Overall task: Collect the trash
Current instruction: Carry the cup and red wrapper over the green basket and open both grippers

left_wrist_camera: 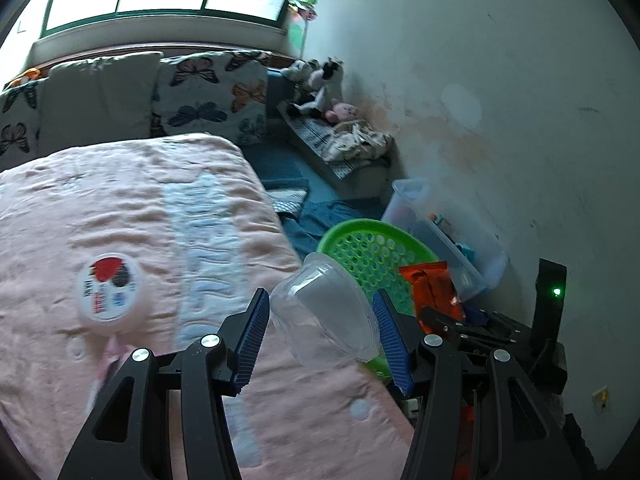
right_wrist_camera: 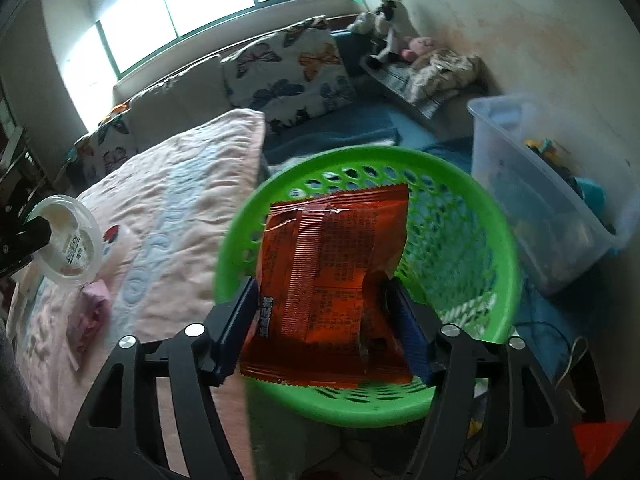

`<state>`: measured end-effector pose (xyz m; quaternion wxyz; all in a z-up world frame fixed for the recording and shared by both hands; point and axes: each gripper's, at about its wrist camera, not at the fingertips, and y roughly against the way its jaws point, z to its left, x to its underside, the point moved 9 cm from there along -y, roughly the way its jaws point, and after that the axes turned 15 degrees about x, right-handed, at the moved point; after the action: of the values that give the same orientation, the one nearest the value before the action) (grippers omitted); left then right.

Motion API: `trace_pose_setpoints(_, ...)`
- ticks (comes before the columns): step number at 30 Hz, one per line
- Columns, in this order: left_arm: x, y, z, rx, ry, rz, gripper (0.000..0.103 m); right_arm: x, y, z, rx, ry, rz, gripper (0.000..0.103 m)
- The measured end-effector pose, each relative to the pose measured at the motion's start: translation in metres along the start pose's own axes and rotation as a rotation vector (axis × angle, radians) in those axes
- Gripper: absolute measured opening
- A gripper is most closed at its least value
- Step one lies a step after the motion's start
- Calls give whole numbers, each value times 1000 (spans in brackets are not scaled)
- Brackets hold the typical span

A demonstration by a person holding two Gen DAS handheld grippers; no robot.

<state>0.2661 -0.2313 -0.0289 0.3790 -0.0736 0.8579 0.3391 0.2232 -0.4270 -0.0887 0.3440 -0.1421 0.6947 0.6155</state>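
Right tool (right_wrist_camera: 320, 320): jaws stand apart, with the orange snack wrapper (right_wrist_camera: 332, 280) between them. From these views you cannot tell for certain whether the pads press it; they look slack on it. The wrapper's long axis runs away from you, straight out along the fingers, and it hangs directly over the mouth of the green basket (right_wrist_camera: 500, 248). That is the relation that counts: wrapper above basket, so a release should drop it in.

Left tool (left_wrist_camera: 320, 328): closed on the clear plastic cup (left_wrist_camera: 324, 316), cup tipped on its side between the blue pads. It is over the edge of the pink bedspread (left_wrist_camera: 140, 208), with the basket just beyond and to your right. Your right hand is the nearer to the basket.

Farther left on the bed: a round lid (left_wrist_camera: 110, 288) with a red and black label, not yet collected. A crumpled pink scrap (right_wrist_camera: 90, 320) lies near it.

Far: a clear storage bin (right_wrist_camera: 560, 208) beside the basket, by the wall.
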Motion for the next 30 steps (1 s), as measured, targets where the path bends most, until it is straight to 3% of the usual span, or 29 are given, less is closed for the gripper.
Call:
trace_pose_setpoints(9, 4, -44, -21, 41, -8, 67, 52, 5, -7, -27, 17, -46, 9, 79)
trace_pose_setpoints(30, 23, -125, -61, 130, -31, 197, 52, 18, 25, -62, -5, -113, -34, 79)
